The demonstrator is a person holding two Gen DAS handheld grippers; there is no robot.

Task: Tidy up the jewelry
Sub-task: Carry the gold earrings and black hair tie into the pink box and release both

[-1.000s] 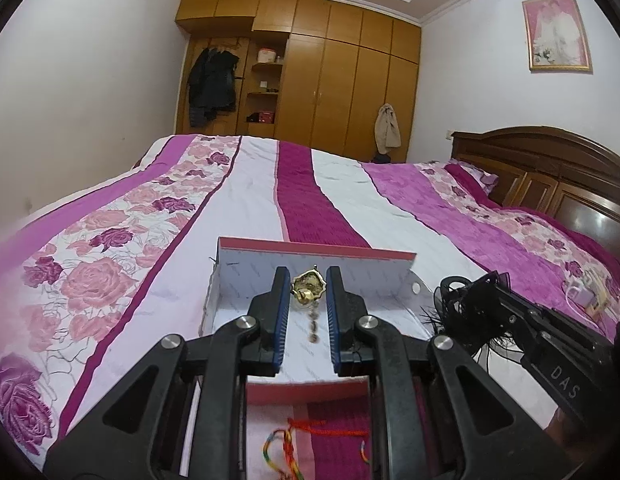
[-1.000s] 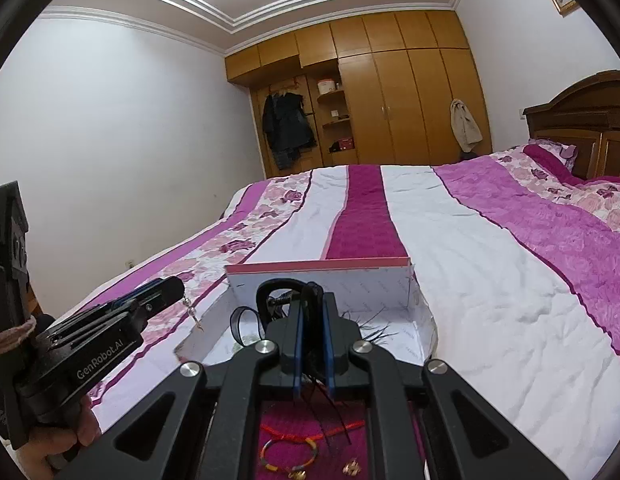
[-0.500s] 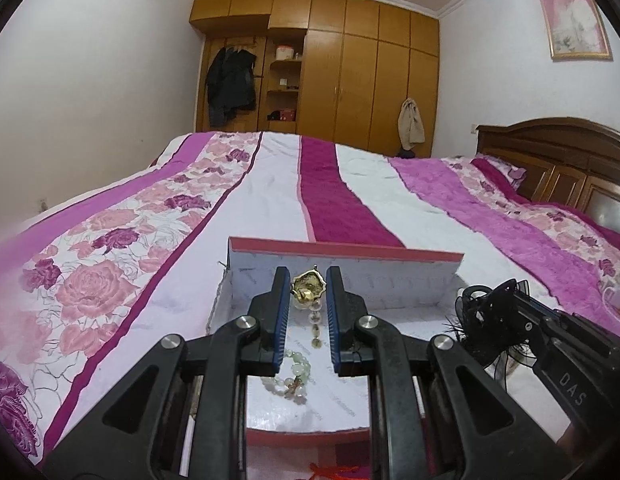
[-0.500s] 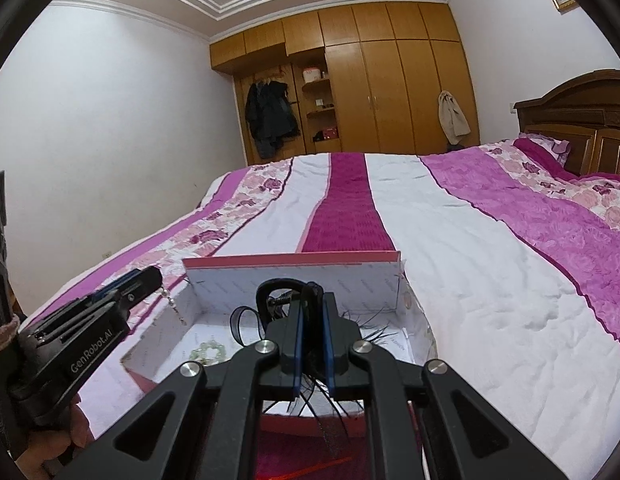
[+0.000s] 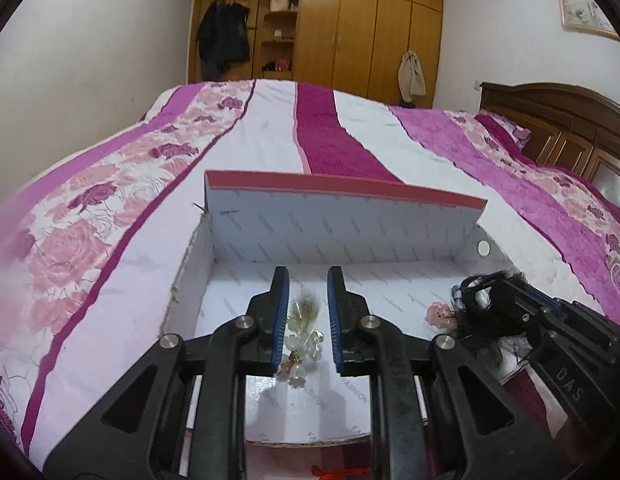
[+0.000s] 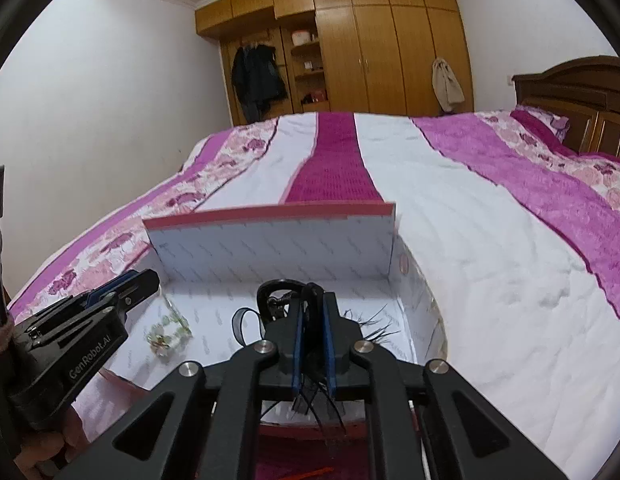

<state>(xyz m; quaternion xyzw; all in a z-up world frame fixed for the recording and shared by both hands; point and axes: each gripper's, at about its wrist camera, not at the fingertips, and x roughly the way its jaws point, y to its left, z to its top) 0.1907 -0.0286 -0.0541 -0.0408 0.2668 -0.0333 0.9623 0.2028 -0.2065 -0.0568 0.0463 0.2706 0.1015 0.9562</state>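
Note:
An open white box (image 5: 342, 236) with a pink rim lies on the bed; it also shows in the right wrist view (image 6: 270, 248). My left gripper (image 5: 308, 308) is open over the box. A gold earring (image 5: 304, 312), blurred, is between its jaws, apart from both, above a pale bead bracelet (image 5: 300, 344) on the box floor. The earring (image 6: 175, 312) and bracelet (image 6: 164, 338) show in the right wrist view beside my left gripper (image 6: 122, 286). My right gripper (image 6: 312, 320) is shut on a black feathered hair accessory (image 6: 282, 294) over the box; a pink flower (image 5: 440, 314) shows on it.
The striped purple, white and floral bedspread (image 5: 318, 136) surrounds the box. A wooden headboard (image 5: 558, 120) is at the right and wardrobes (image 6: 366, 40) stand at the far wall. A red cord (image 5: 342, 471) lies on the bed below the box's near edge.
My left gripper opened and let go of the gold earring, which is dropping toward the bracelet. Both grippers tilted down and moved further over the box.

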